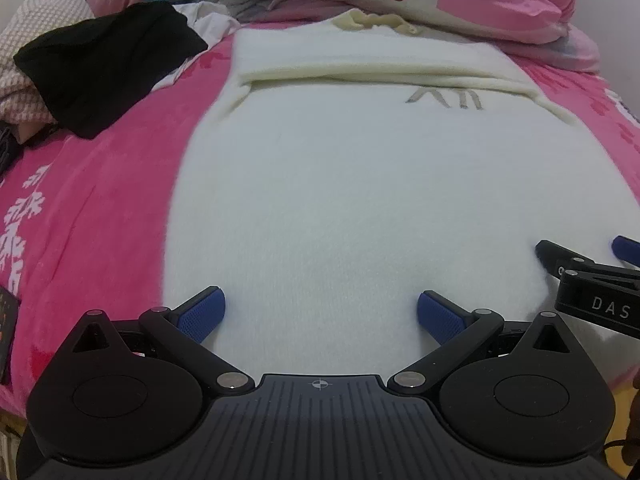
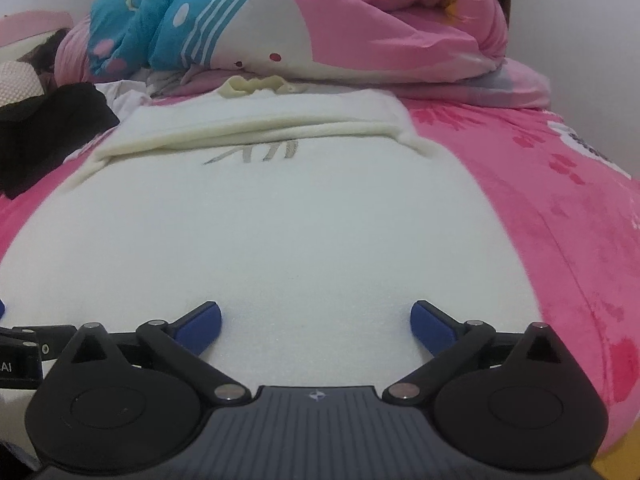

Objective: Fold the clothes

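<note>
A cream fleece garment [image 1: 340, 184] lies flat on the pink bed, its sleeves folded across the chest as a band [image 1: 360, 60] at the far end; grey lettering shows below that band. In the right wrist view the same garment [image 2: 280, 220] fills the middle. My left gripper [image 1: 320, 312] stands open over the near hem, its blue pads [image 1: 202, 312] wide apart with only flat cloth under them. My right gripper [image 2: 316, 322] is open too, over the hem to the right, nothing pinched. Part of the right gripper [image 1: 592, 272] shows at the left view's right edge.
A black garment [image 1: 104, 64] lies on a checked cloth at the left of the bed. A rolled pink quilt [image 2: 420, 28] and a blue patterned pillow [image 2: 160, 28] are heaped at the far end. The pink bedsheet [image 2: 560, 220] is exposed on both sides.
</note>
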Demonstrator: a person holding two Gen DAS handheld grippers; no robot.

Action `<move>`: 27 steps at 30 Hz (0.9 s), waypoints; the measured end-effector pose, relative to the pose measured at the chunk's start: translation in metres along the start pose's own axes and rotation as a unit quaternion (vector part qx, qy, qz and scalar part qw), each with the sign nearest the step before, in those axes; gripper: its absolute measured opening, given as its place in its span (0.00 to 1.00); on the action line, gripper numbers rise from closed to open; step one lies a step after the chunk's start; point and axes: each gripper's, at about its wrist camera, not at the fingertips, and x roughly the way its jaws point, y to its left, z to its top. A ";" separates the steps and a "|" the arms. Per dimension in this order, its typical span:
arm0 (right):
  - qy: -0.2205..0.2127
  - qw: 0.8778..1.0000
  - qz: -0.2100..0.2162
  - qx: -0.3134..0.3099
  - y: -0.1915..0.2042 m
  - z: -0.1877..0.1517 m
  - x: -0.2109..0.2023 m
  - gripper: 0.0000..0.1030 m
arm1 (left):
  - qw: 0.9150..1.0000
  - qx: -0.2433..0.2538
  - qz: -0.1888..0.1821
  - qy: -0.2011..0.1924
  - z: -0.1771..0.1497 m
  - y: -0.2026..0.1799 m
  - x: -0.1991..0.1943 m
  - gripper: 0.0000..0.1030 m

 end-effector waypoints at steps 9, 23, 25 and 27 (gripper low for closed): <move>-0.007 1.000 0.002 0.002 -0.002 -0.003 0.000 1.00 | 1.000 -0.002 0.000 0.002 0.000 0.000 -0.001 1.00; -0.041 0.999 0.013 -0.020 -0.005 -0.012 -0.005 1.00 | 0.994 0.021 -0.040 -0.101 0.005 0.009 -0.039 1.00; -0.047 0.998 0.018 -0.024 -0.006 -0.013 -0.007 1.00 | 0.991 0.032 -0.037 -0.123 0.010 0.005 -0.041 1.00; -0.048 0.998 0.017 -0.036 -0.006 -0.010 -0.011 1.00 | 0.990 0.033 -0.038 -0.131 0.015 0.002 -0.038 1.00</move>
